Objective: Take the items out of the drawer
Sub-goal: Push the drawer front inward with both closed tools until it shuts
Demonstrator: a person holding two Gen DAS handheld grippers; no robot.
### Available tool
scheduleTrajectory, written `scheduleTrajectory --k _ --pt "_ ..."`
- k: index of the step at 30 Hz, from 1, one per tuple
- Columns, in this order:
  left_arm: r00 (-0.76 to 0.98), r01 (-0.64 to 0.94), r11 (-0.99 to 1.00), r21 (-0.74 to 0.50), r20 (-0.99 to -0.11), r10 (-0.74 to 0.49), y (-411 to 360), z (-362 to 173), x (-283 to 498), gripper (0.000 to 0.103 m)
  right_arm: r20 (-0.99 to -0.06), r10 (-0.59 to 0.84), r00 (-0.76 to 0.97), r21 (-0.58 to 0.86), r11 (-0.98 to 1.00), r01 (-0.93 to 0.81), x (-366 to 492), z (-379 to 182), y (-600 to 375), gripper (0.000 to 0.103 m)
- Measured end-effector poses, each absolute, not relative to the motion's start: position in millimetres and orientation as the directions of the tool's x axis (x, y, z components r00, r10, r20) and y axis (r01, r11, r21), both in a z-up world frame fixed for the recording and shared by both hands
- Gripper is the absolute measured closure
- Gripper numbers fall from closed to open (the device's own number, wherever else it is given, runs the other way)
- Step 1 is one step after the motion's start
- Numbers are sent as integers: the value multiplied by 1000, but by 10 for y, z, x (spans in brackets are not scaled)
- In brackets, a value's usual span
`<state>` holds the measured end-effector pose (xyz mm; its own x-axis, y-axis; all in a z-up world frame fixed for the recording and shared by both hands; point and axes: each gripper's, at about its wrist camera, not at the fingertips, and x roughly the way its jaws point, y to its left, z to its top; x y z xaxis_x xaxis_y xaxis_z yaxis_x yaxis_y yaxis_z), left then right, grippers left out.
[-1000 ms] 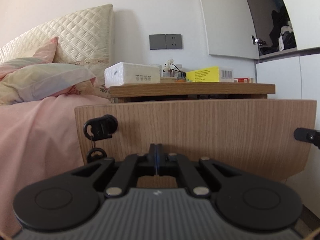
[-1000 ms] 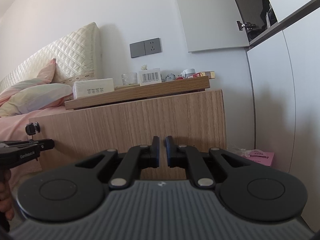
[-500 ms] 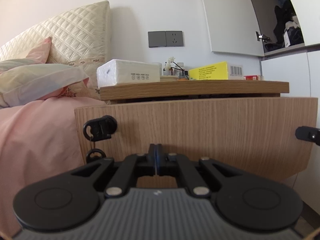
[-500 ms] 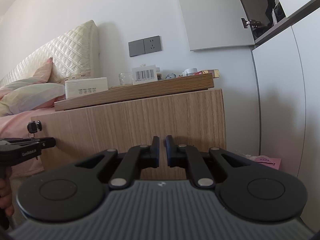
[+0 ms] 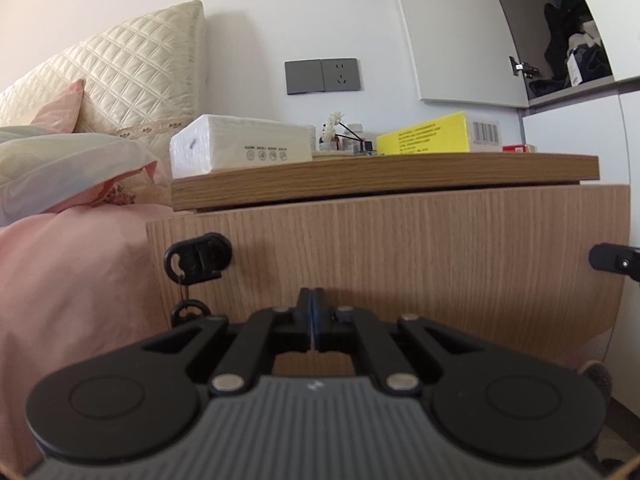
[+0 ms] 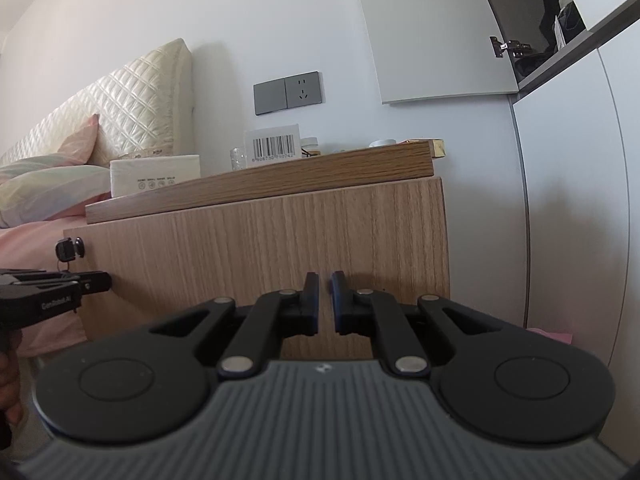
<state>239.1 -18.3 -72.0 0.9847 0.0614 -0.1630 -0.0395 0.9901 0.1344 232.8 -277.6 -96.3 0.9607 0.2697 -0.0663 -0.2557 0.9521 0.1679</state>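
Low before the nightstand, both grippers face the drawer (image 5: 384,256), its wood front filling the left view and pulled a little proud of the top (image 5: 384,178), with a dark slot under that edge. Left gripper (image 5: 312,320): fingers pressed together, holding nothing, hanging just off the front's lower middle. Right gripper (image 6: 325,304): fingers nearly together with a thin gap, empty too, off toward the front's right half. Whatever is inside stays hidden; no items show from down here.

My read: this is the opening step, the drawer not yet far enough out to reach into. Next call is a hold on the front's top edge or on the key (image 5: 198,258) at its left edge, then a straight pull.

Room: the bed (image 5: 72,280) crowds the left edge, a wardrobe (image 6: 580,220) stands close on the right, and the tissue box (image 5: 244,148) and yellow box (image 5: 424,136) sit along the top above the slot. Clear space lies straight back.
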Motion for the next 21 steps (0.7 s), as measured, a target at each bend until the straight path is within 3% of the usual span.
scheduleTrajectory --k 6,21 --pt "986 -32 991 130 -157 52 -164 -741 2600 101 -97 265 959 204 949 -241 2548 -983 -2830 91" --pt "986 9 992 123 -165 12 -76 -744 2882 98 -93 259 961 176 955 -240 2790 -1022 -2795 94"
